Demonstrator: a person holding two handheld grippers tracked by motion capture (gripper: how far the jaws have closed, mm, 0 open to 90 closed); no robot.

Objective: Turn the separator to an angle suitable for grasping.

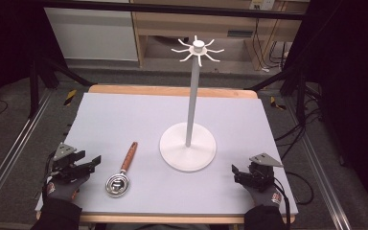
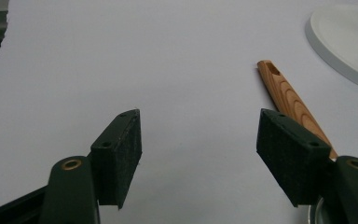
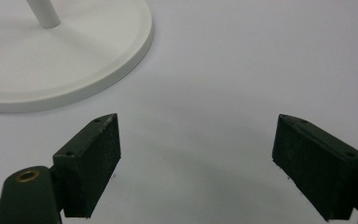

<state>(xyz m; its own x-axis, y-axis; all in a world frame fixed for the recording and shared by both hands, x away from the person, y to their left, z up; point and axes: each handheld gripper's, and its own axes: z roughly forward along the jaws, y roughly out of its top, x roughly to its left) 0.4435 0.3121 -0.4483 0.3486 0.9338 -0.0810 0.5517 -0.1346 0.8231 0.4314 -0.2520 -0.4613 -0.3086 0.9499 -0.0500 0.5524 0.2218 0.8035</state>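
Strainer [image 1: 120, 173]: wooden handle, long axis 7-to-1 o'clock on desk [image 1: 124, 120]. Sits 3 o'clock of my left gripper [image 1: 87, 164], fingers spread, empty. Right gripper [image 1: 238, 173] farther, agape.

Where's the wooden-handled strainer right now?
In the high view the strainer lies flat, front left on the table, between the open left gripper and the white stand, its handle pointing away.
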